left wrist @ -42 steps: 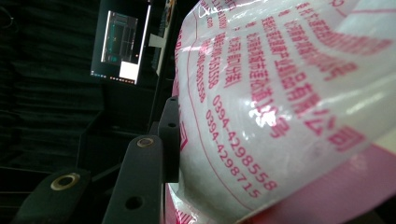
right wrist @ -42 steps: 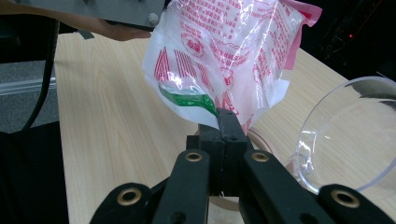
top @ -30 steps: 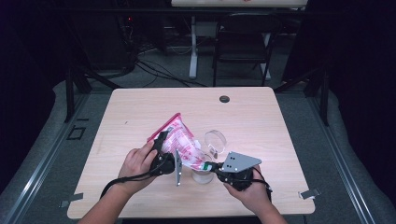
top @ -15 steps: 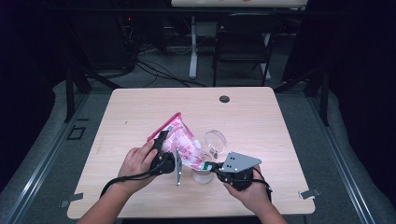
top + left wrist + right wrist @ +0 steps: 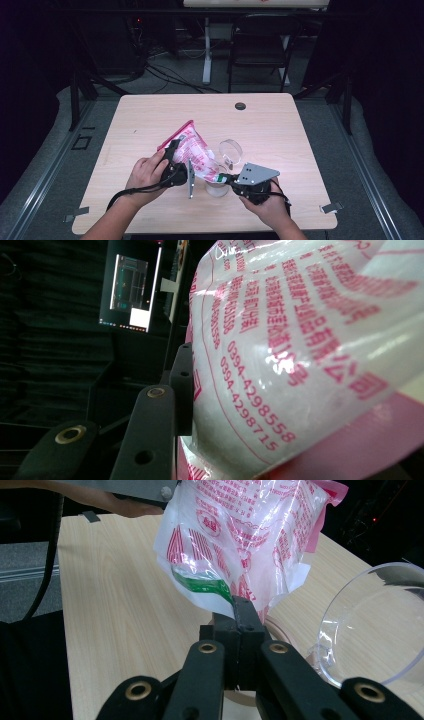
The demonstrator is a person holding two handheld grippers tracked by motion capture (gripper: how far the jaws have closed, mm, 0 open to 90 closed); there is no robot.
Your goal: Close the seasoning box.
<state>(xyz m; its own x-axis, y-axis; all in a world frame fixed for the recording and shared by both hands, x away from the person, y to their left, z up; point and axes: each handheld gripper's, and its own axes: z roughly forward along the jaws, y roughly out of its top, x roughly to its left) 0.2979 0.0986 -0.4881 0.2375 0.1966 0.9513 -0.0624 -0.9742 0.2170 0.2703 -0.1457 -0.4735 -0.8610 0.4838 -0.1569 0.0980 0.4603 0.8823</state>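
My left gripper (image 5: 176, 152) has its jaws partway closed around the middle of the clear plastic bag printed in red and pink (image 5: 192, 150); in the left gripper view one black pad presses flat into the bulging side of the bag (image 5: 300, 355), which swells out to the right of it. My right gripper (image 5: 243, 630) has its jaws pinched tight on the bag's lower corner (image 5: 227, 597), right where a green stripe runs along the film, so the bag hangs tilted between my two grippers, its pink top edge up and away from the right one. Directly below the right gripper's tips sits a small round container with a pale rim (image 5: 216, 187). Just beside the right gripper, lying on its side on the light wooden table (image 5: 280, 125), is a clear plastic cup (image 5: 377, 625).
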